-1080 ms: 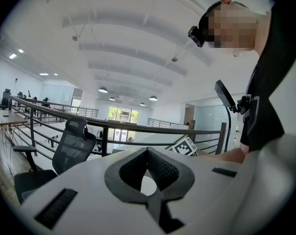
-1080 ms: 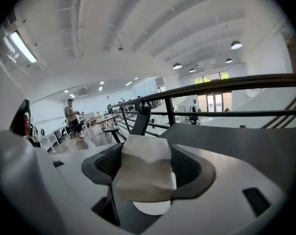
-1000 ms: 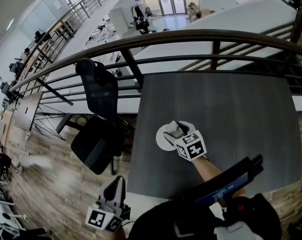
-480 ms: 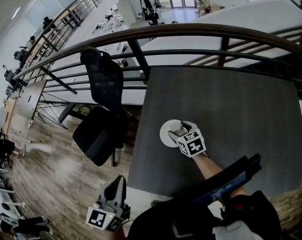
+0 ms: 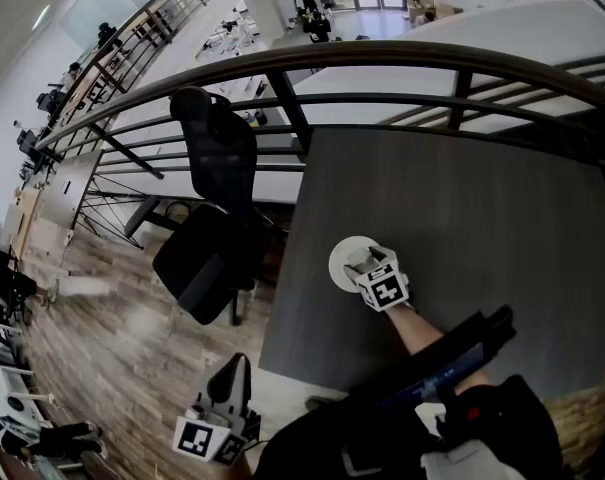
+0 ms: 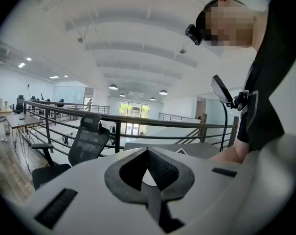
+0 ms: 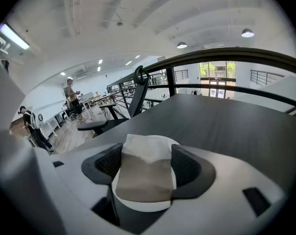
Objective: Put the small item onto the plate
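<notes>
Right gripper view shows the right hand-held gripper (image 7: 147,153) closed on the small item (image 7: 144,177), a pale, soft-looking folded packet pinched from both sides by the ribbed pads. It hangs directly over the white plate (image 7: 140,205), whose rim shows under and beyond it. I cannot tell whether the item's lower edge already touches the plate.

The step in hand looks like the set-down. To do it well, I would lower until the item rests on the plate's middle, then part the jaws only slightly so that the soft material slips free without being dragged. After that the lift should go straight up, since a sideways pull could slide the light plate or flip the packet over the rim.

Head view puts the plate near the left side of the dark table (image 5: 482,218), with only a narrow strip of table between it and that edge. A nudge toward the left is therefore the one to avoid. To the right and toward the far side the table is bare, so there is ample room to withdraw. A black chair (image 5: 207,238) stands off the left edge, and a railing (image 5: 382,63) runs beyond the far edge, both well apart from the work.

The left hand-held gripper (image 6: 148,153) hangs low beside the person, off the table, its jaws together on nothing.
</notes>
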The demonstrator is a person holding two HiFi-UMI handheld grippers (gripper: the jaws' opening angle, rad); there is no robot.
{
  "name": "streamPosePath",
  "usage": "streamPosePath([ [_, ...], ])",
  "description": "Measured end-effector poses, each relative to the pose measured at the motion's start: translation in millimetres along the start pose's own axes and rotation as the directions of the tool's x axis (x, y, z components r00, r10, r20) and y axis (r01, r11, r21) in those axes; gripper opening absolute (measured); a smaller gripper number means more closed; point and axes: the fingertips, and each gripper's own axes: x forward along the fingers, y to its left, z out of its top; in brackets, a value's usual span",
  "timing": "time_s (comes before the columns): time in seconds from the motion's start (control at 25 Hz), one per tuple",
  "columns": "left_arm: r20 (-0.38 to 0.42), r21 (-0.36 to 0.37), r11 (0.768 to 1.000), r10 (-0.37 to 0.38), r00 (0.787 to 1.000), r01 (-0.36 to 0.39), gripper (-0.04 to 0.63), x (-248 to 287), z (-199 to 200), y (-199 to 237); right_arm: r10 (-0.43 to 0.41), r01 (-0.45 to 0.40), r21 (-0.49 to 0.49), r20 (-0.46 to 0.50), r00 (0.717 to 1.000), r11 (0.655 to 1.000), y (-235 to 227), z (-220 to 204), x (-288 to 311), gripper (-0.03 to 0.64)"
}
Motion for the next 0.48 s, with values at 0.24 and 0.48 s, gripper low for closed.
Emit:
streamPosePath([
  [0.24, 0.064, -0.040, 0.999, -0.015, 0.998, 0.017, 0.003, 3, 17, -8, -0.013, 0.012, -0.021, -0.028, 1.000, 1.000, -2, -15, 16, 0.318],
  [0.48, 0.039, -0.033, 0.999, 0.009, 0.999, -0.008, 0.003, -3, 11, -5, -0.029, 0.024, -0.059, -0.070, 0.997, 0.998, -3, -25, 27, 0.318],
])
